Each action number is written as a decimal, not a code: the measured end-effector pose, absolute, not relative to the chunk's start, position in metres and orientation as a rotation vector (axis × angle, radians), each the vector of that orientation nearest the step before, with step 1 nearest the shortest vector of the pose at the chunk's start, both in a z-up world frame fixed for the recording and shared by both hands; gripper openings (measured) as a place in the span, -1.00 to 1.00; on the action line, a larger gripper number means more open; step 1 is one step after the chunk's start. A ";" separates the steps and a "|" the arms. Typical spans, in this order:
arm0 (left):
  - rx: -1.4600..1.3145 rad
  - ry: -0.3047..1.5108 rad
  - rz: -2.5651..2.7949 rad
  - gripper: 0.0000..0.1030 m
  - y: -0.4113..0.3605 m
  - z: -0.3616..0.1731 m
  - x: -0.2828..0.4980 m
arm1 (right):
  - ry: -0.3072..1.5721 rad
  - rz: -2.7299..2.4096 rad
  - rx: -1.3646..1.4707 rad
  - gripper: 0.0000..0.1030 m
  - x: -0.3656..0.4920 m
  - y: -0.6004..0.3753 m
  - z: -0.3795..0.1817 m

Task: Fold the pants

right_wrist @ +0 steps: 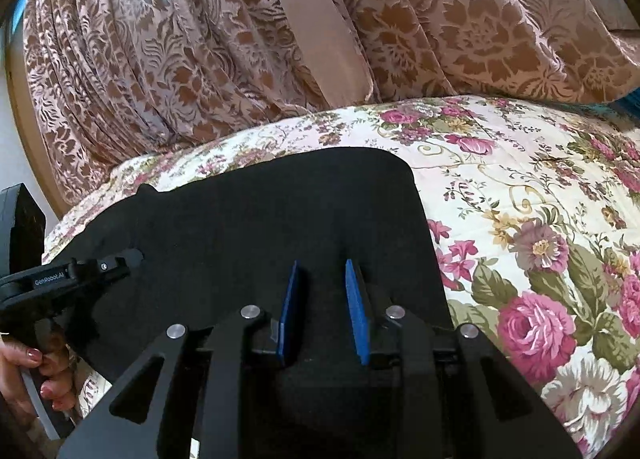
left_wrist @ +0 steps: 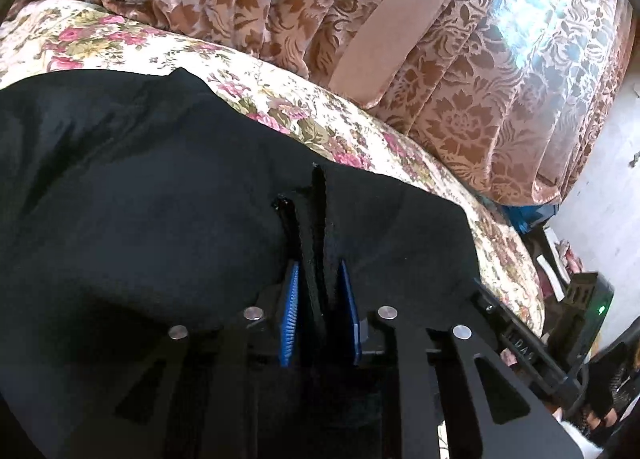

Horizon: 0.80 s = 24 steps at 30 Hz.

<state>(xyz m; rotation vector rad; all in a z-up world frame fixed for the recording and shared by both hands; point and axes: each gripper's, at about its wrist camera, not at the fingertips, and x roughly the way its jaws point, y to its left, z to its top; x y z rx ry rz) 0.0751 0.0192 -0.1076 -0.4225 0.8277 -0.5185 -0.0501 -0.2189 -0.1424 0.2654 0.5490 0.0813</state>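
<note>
Black pants [left_wrist: 160,179] lie spread on a floral bedspread [left_wrist: 280,107]. My left gripper [left_wrist: 319,291] is shut on a raised fold of the cloth, which stands up as a ridge between the blue pads [left_wrist: 290,299]. In the right wrist view the pants [right_wrist: 260,211] reach from the gripper out to a rounded far edge. My right gripper [right_wrist: 323,291] has black cloth filling the narrow gap between its pads [right_wrist: 356,299], shut on the near edge. The left gripper [right_wrist: 134,256] shows at the left, its tip on the pants, with a hand [right_wrist: 24,371] on its handle.
A brown patterned curtain [right_wrist: 200,59] hangs right behind the bed. The bedspread [right_wrist: 520,199] stretches out to the right of the pants. Past the bed's right end stand a black box with a green light [left_wrist: 596,307] and some clutter by a pale wall.
</note>
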 end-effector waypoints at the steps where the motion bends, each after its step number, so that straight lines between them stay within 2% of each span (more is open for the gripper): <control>1: -0.438 0.821 -0.510 -0.50 0.022 -0.107 0.072 | 0.534 0.083 0.259 -0.53 -0.052 -0.219 -0.143; 3: -0.468 0.806 -0.491 -0.37 0.028 -0.103 0.065 | 0.520 0.087 0.265 -0.53 -0.054 -0.220 -0.144; 8: -0.483 0.750 -0.377 0.30 0.058 -0.089 0.043 | 0.505 0.091 0.271 -0.53 -0.055 -0.222 -0.143; 13: -0.570 0.690 -0.202 0.43 0.119 -0.075 0.018 | 0.491 0.100 0.280 -0.53 -0.057 -0.223 -0.145; 18: -0.637 0.669 -0.057 0.43 0.169 -0.077 -0.005 | 0.487 0.102 0.282 -0.53 -0.058 -0.224 -0.145; 24: -0.760 0.548 0.146 0.43 0.228 -0.076 -0.050 | 0.487 0.102 0.282 -0.52 -0.058 -0.224 -0.145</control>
